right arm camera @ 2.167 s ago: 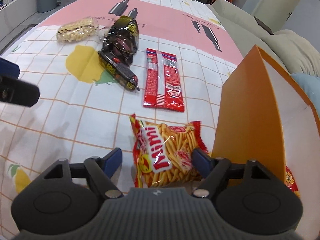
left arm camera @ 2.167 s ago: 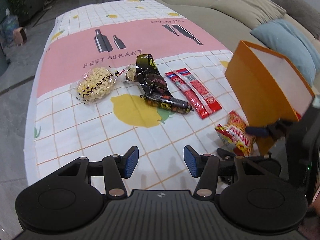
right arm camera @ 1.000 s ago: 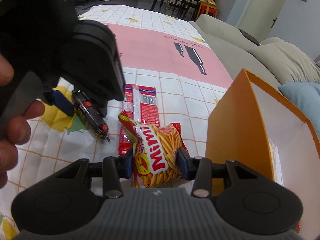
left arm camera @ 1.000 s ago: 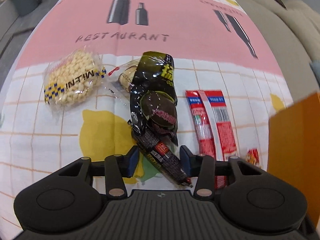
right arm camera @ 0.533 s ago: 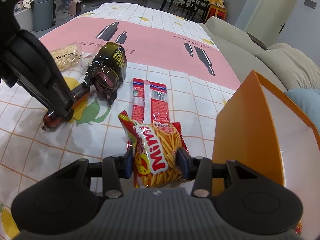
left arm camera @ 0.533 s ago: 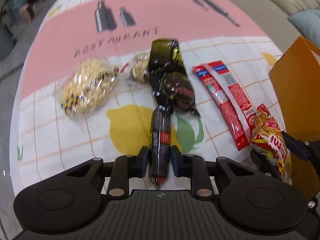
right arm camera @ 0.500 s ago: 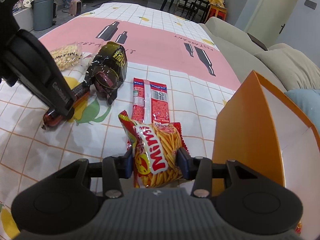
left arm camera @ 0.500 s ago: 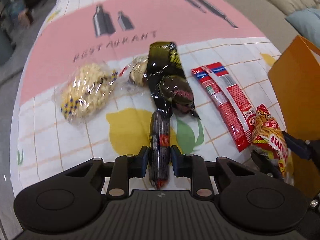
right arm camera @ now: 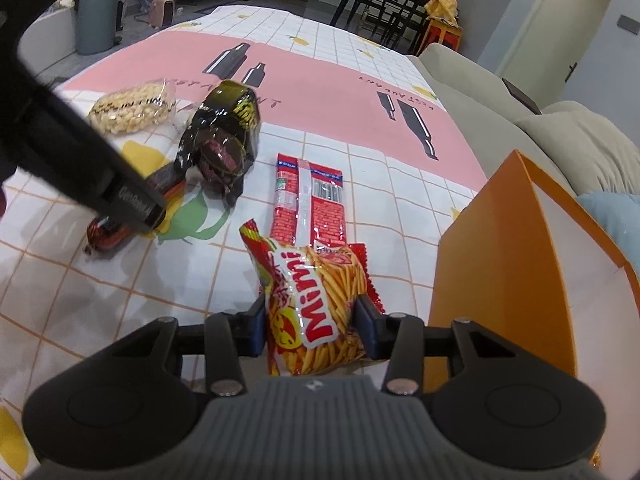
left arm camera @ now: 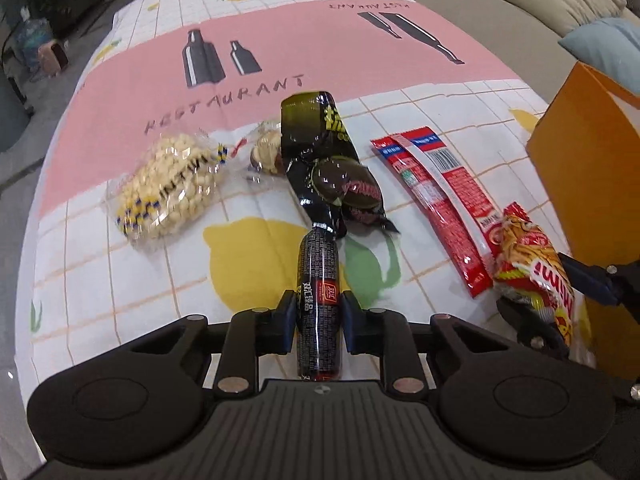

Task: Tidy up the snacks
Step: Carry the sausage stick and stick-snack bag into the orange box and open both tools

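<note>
A black sausage stick (left arm camera: 318,264) with a red label lies lengthwise between the pads of my left gripper (left arm camera: 318,311), which is shut on it. In the right wrist view the sausage's red end (right arm camera: 108,234) pokes out below that gripper, low over the tablecloth. My right gripper (right arm camera: 311,322) is shut on a red Mimi snack bag (right arm camera: 320,280), its pads pressing in and still closing a little. The bag (left arm camera: 532,264) is held upright just left of the open orange box (right arm camera: 500,260).
On the tablecloth (left arm camera: 120,280) lie a clear bag of peanuts (left arm camera: 168,192), a small clear-wrapped sweet (left arm camera: 266,152), a black shiny snack pack (left arm camera: 332,168) and a long red strip pack (left arm camera: 440,200). A sofa with a blue cushion (left arm camera: 608,40) runs along the right.
My left gripper's jaws closed onto the black sausage, and the hand rolled so the sausage now points straight ahead. The right gripper kept its hold on the Mimi bag in place.
</note>
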Motion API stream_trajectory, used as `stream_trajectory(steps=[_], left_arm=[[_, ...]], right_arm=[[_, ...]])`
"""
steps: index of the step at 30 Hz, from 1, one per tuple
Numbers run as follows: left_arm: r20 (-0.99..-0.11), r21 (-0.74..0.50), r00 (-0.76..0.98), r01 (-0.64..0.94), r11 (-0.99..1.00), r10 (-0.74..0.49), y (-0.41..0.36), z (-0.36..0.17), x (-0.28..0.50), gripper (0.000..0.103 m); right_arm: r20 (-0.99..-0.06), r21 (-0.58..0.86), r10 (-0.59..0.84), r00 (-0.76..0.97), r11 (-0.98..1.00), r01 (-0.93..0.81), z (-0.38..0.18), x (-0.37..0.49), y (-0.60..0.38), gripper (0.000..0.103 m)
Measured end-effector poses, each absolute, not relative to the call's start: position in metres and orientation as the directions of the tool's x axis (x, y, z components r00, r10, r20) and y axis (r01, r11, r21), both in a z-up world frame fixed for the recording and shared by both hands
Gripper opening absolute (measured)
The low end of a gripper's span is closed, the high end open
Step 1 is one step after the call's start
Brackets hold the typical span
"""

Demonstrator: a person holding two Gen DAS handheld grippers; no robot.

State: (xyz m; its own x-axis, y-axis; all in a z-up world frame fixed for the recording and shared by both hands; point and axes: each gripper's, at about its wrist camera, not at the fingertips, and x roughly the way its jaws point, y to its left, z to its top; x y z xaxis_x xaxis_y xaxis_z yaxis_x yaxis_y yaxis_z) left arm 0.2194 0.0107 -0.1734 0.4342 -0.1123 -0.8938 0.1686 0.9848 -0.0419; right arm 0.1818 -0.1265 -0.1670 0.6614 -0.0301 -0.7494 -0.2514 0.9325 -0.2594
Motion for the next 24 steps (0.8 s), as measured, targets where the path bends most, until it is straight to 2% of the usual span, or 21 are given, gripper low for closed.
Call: stream_trajectory(steps=[8, 15, 24], left_arm=[[-0.896, -0.143, 0.406, 0.123, 0.982, -0.181, 0.019, -0.158, 0.187, 0.025], [-0.871, -0.219, 0.429, 0.093, 0.971, -0.238, 0.026, -0.124, 0.157, 0.025], [-0.816, -0.23, 0.507, 0.155, 0.961, -0.277, 0.004, -0.058, 0.121, 0.025]], right_arm=[[-0.738, -0.24, -0.001, 0.675, 0.935, -0.261, -0.147, 0.169, -0.126, 0.041], [-0.745, -0.112, 0.086, 0.662, 0.961, -0.251, -0.121, 0.151, -0.134, 0.041], [-0.696, 0.034, 0.174, 0.697, 0.977, -0.209, -0.072, 0.105, -0.158, 0.041]])
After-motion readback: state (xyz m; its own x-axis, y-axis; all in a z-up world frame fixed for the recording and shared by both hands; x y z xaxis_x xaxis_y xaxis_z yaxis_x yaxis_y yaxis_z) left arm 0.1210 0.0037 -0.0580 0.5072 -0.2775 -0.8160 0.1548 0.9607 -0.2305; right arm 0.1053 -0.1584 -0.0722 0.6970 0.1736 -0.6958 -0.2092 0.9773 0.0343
